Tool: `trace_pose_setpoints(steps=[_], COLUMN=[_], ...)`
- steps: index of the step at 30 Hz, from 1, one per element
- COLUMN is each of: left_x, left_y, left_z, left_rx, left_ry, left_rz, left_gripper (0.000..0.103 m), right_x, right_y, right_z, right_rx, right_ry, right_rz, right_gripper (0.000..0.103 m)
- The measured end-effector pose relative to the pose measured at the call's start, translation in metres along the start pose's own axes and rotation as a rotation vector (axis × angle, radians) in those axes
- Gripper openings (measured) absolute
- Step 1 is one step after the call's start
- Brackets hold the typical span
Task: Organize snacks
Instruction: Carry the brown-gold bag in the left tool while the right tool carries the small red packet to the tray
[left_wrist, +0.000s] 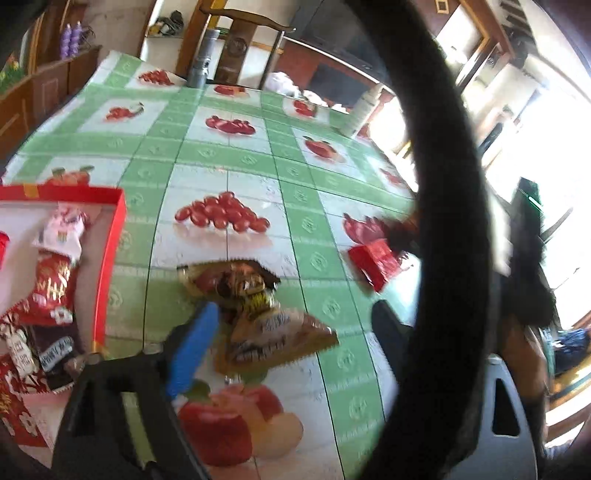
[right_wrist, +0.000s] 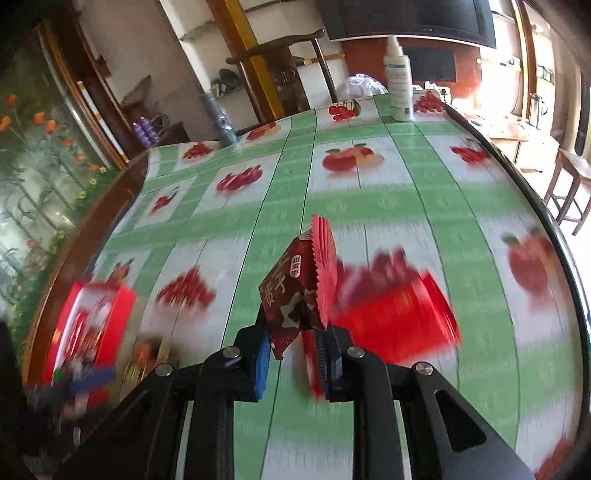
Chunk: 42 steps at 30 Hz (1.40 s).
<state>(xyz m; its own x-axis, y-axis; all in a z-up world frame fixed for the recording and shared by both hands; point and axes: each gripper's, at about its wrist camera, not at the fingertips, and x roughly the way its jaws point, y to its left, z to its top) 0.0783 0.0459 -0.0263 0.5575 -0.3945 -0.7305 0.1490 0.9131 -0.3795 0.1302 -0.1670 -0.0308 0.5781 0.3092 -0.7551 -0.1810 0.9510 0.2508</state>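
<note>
Carrying one snack toward the box — mid-transfer step of the sort. Right gripper (right_wrist: 295, 350) clamped narrow on a dark-red snack packet (right_wrist: 295, 291), gripped at its lower edge, packet sticking up and forward between the pads, clear of the desk (right_wrist: 369, 206). Heavy motion blur in the right wrist view, so reads as in transit. Blurred red shape on the desk just right of the held packet (right_wrist: 399, 317); looks like another red packet, can't confirm.

Left gripper (left_wrist: 280, 325) spread wide, nothing between the fingers. Only the blue-padded finger (left_wrist: 194, 350) clearly seen; the other side mostly hidden behind a thick black band (left_wrist: 443, 221) across the lens, likely a strap or cable. Hovering above two brown-gold packets (left_wrist: 258, 306) lying overlapped on the desk, not touching them as far as visible.

Red box (left_wrist: 114, 251) at the left edge of the left wrist view, already holding several packets in red, white and dark wrappers (left_wrist: 51, 280). Same box visible, blurred, at lower left of the right wrist view (right_wrist: 88, 325).

Judgement: part done — some snacks boxed, at least three or four still on the desk.

Next move likely calls for:
- swinging the right gripper left over the box, past the left one
- lowering inside the rim before releasing, so the packet doesn't snag the wall
- dropping the left onto the top brown-gold packet only; overlap risks dragging both
</note>
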Motion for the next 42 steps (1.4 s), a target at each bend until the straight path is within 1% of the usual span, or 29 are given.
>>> trace_pose_setpoints(steps=[3, 5, 6, 7, 8, 10, 11, 12, 14, 20, 22, 26, 31, 36, 42], left_x=[0.030, 0.048, 0.055, 0.054, 0.055, 0.052, 0.050, 0.047, 0.038, 0.009, 0.002, -0.016, -0.035, -0.054, -0.075], left_y=[-0.007, -0.002, 0.001, -0.002, -0.004, -0.005, -0.007, -0.011, -0.022, -0.057, -0.062, -0.069, -0.067, -0.058, -0.043], left_z=[0.001, -0.004, -0.007, -0.009, -0.010, -0.010, -0.011, -0.012, -0.015, -0.030, -0.032, -0.038, -0.043, -0.044, -0.043], left_rx=[0.020, 0.001, -0.006, 0.024, 0.042, 0.038, 0.047, 0.072, 0.104, 0.213, 0.229, 0.260, 0.259, 0.253, 0.229], left_ry=[0.079, 0.118, 0.123, 0.090, 0.093, 0.082, 0.075, 0.065, 0.047, -0.004, -0.021, -0.060, -0.099, -0.138, -0.191], left_rz=[0.103, 0.096, 0.088, 0.104, 0.113, 0.069, 0.058, 0.068, 0.080, 0.093, 0.096, 0.128, 0.167, 0.246, 0.319], left_gripper=[0.090, 0.088, 0.087, 0.076, 0.074, 0.066, 0.064, 0.061, 0.058, 0.057, 0.057, 0.057, 0.057, 0.057, 0.057], right_x=[-0.018, -0.029, -0.035, -0.041, -0.045, -0.056, -0.061, -0.065, -0.070, -0.088, -0.093, -0.098, -0.097, -0.093, -0.082], right_y=[-0.002, -0.003, -0.004, -0.004, -0.004, -0.004, -0.004, -0.005, -0.009, -0.018, -0.018, -0.013, -0.002, 0.015, 0.041], right_z=[-0.013, -0.023, -0.025, -0.028, -0.031, -0.040, -0.044, -0.047, -0.051, -0.056, -0.060, -0.068, -0.073, -0.079, -0.079], right_rx=[0.009, 0.007, 0.008, 0.005, -0.002, -0.014, -0.014, -0.013, -0.006, 0.010, 0.011, 0.001, -0.024, -0.056, -0.114], right_ry=[0.001, -0.004, -0.010, -0.016, -0.022, -0.033, -0.039, -0.046, -0.058, -0.097, -0.107, -0.114, -0.105, -0.097, -0.062], right_rz=[0.014, 0.008, 0.013, 0.012, 0.011, 0.014, 0.019, 0.024, 0.026, 0.027, 0.025, 0.028, 0.042, 0.084, 0.125], right_gripper=[0.021, 0.021, 0.021, 0.021, 0.021, 0.021, 0.021, 0.021, 0.021, 0.021, 0.021, 0.021, 0.021, 0.021, 0.021])
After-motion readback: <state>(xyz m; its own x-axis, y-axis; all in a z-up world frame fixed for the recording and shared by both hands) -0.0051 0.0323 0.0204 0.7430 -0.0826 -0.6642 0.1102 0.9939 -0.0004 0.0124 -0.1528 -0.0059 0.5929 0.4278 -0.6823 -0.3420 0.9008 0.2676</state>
